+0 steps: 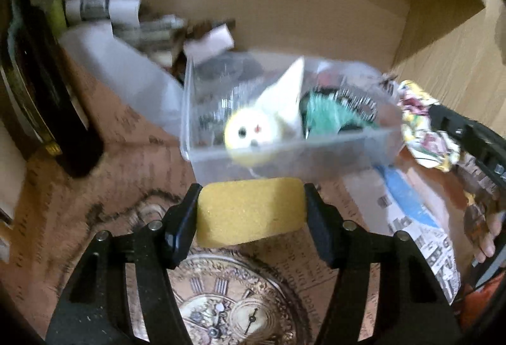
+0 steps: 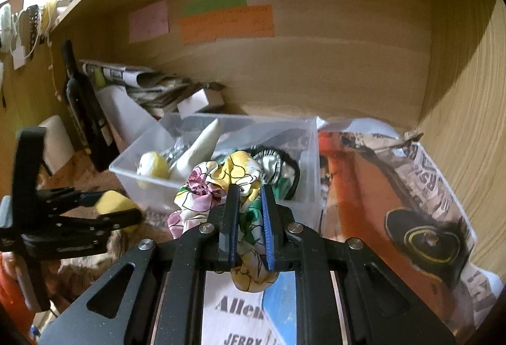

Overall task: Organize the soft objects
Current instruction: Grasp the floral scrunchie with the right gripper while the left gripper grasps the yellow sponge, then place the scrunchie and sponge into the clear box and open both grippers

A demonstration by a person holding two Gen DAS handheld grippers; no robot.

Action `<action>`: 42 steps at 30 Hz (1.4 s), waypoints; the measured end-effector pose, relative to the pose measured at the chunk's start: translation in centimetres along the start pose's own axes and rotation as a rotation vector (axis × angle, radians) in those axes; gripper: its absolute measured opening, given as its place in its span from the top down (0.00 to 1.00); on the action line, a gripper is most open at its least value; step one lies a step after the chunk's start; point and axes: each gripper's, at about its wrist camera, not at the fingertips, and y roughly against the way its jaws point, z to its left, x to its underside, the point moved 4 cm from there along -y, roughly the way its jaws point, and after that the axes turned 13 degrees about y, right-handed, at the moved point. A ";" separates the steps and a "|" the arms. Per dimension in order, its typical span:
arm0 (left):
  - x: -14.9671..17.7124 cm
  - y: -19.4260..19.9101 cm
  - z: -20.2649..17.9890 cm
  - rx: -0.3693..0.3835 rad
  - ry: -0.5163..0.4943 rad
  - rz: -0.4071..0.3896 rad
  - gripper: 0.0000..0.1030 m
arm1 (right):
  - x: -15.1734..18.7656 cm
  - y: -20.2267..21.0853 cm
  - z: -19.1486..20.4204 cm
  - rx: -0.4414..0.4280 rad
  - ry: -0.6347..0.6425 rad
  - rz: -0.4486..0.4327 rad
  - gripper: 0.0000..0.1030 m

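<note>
My left gripper [image 1: 251, 190] is shut on a yellow sponge [image 1: 249, 212] and holds it just in front of a clear plastic bin [image 1: 284, 161]. The bin holds a yellow-white plush bird [image 1: 253, 136], a green soft item [image 1: 325, 117] and a striped band [image 1: 360, 98]. My right gripper [image 2: 249, 190] is shut on a floral fabric scrunchie [image 2: 221, 180] near the bin's front wall [image 2: 151, 186]. The left gripper with the sponge [image 2: 114, 202] also shows at the left of the right wrist view. The scrunchie [image 1: 420, 123] shows at the right of the left wrist view.
A dark bottle [image 2: 82, 104] stands at the left by the shelf wall. Rolled papers and a small white box [image 2: 199, 101] lie behind the bin. Sticky notes [image 2: 227, 22] hang on the back panel. Printed paper with a car picture [image 2: 411, 212] covers the desk at the right.
</note>
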 end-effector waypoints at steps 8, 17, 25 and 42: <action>-4.2 3.7 -1.5 0.023 -0.041 -0.147 0.39 | -2.5 0.2 -1.0 0.027 -0.001 -0.067 0.88; -7.3 2.0 -2.3 0.032 -0.038 -0.160 0.39 | -4.5 -1.7 -0.8 0.027 0.024 -0.080 0.88; -8.0 -2.2 -2.2 0.019 -0.027 -0.072 0.39 | -4.2 -5.3 -0.1 0.005 0.046 -0.011 0.88; -7.1 -5.5 -3.1 0.001 -0.081 0.005 0.24 | -2.0 -9.1 0.0 -0.015 0.069 0.147 0.59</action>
